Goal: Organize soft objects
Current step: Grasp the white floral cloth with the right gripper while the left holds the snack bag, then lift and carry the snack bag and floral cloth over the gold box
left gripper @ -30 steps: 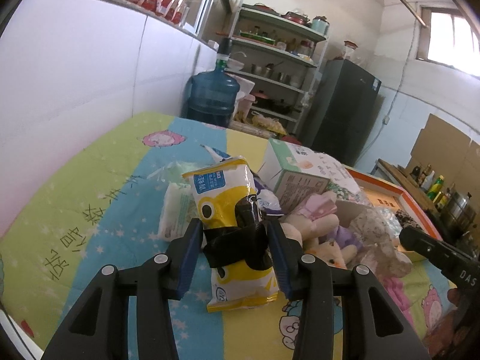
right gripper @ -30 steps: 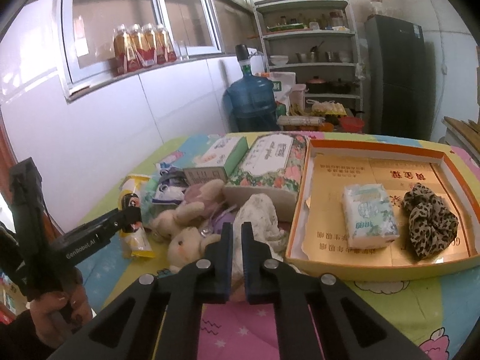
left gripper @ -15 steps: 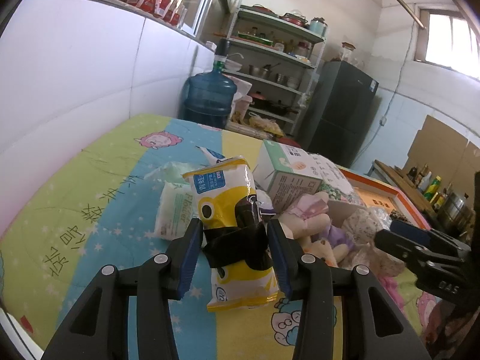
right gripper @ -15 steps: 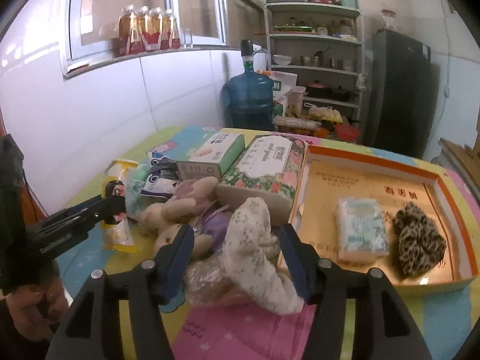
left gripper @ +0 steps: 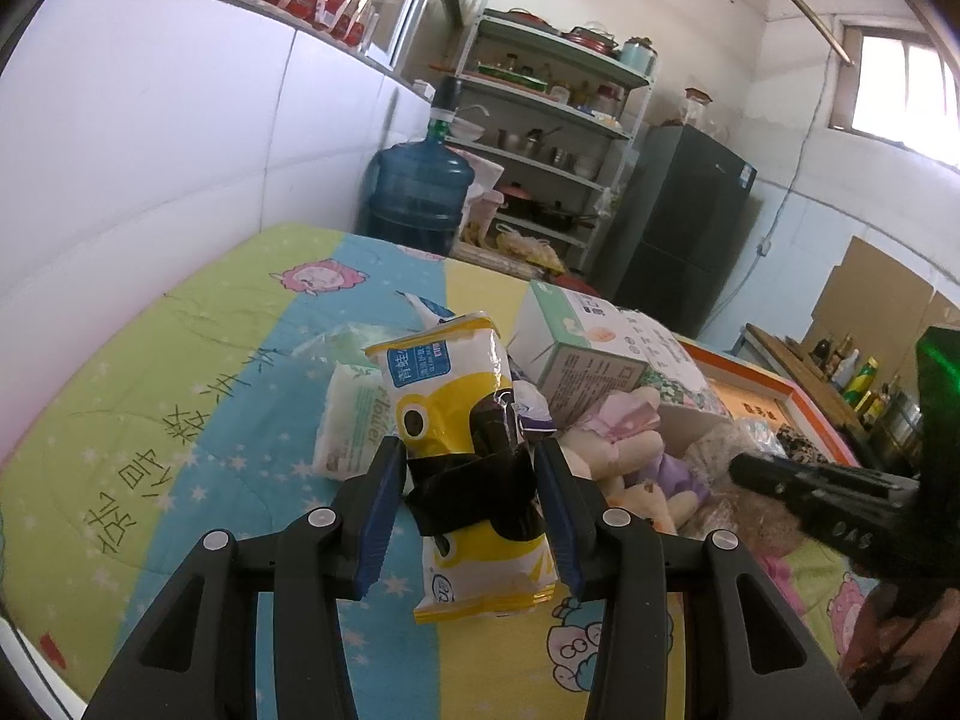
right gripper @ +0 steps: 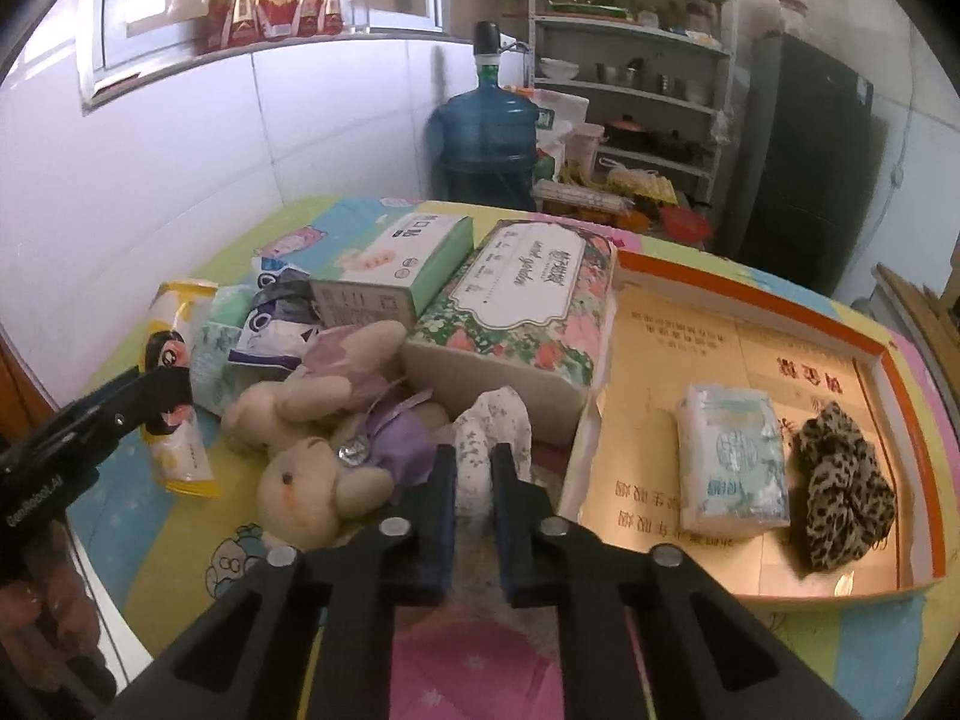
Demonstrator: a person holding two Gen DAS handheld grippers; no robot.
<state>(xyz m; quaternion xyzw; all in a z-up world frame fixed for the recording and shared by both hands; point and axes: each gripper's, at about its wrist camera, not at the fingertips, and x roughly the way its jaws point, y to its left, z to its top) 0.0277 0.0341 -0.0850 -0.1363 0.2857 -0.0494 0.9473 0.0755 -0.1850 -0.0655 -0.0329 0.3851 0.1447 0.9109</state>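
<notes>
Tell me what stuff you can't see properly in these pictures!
- Left wrist view: the middle of the yellow packet is hidden by a black wrap between the left gripper fingers.
- Right wrist view: the floral cloth's lower part is hidden by the right gripper.
- Right wrist view: the tray's near right corner is cut off by the dark edge.
- Both views: shelf items are too small.

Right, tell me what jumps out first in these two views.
The right claw, pinched shut on a floral white cloth, sits at the near edge of a heap of plush rabbits and tissue packs. Right of it, an orange-rimmed box lid holds a tissue pack and a leopard-print scrunchie. The left claw grips a yellow frog-print pack.
</notes>
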